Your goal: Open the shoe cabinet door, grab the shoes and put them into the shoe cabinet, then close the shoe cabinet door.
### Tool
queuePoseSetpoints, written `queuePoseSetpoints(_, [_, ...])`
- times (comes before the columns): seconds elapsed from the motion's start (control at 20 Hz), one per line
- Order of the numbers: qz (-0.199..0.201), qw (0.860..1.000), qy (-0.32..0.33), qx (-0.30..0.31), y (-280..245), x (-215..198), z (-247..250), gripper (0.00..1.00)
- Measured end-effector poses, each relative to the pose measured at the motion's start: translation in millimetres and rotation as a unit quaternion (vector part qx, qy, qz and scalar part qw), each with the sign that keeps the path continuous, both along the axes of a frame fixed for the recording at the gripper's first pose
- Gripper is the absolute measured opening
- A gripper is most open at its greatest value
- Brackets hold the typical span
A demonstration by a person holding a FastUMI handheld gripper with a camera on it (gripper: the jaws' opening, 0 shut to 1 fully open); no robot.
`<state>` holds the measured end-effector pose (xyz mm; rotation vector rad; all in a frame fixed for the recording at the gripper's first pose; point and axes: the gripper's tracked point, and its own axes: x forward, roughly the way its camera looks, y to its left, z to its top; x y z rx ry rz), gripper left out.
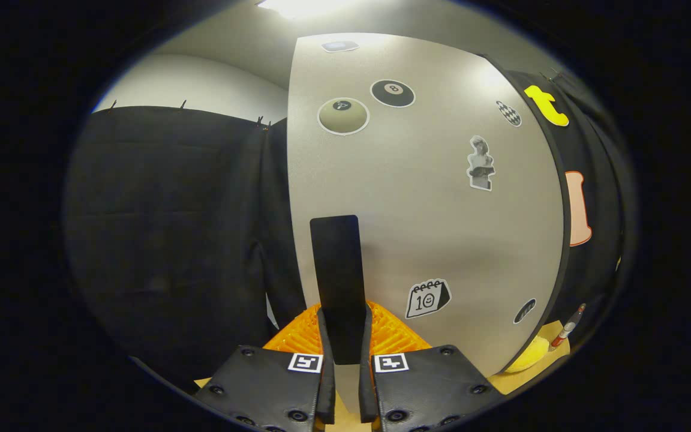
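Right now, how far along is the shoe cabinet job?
Early. Nothing looks done yet. In hand: the gripper has its fingers closed on the flat black handle of the pale grey, sticker-covered cabinet door, with orange ribbed pads behind it. Left: opening the door, loading shoes, closing it.

The lower end of the black handle [338, 282] is covered by the gripper [345, 354] fingers closed on it. The shoe cabinet door [417, 204] conceals the cabinet interior. A yellow object [531, 357] is partly hidden behind the door's right edge.
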<state>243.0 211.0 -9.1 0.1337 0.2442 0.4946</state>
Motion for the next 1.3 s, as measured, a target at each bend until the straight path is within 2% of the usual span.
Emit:
queuePoseSetpoints(0.85, [0.01, 1.0, -0.008, -0.009, -48.4, -21.7, 6.1, 0.17])
queuePoseSetpoints(1.3, [-0.016, 1.0, -0.014, -0.014, -69.9, -19.0, 5.0, 0.17])
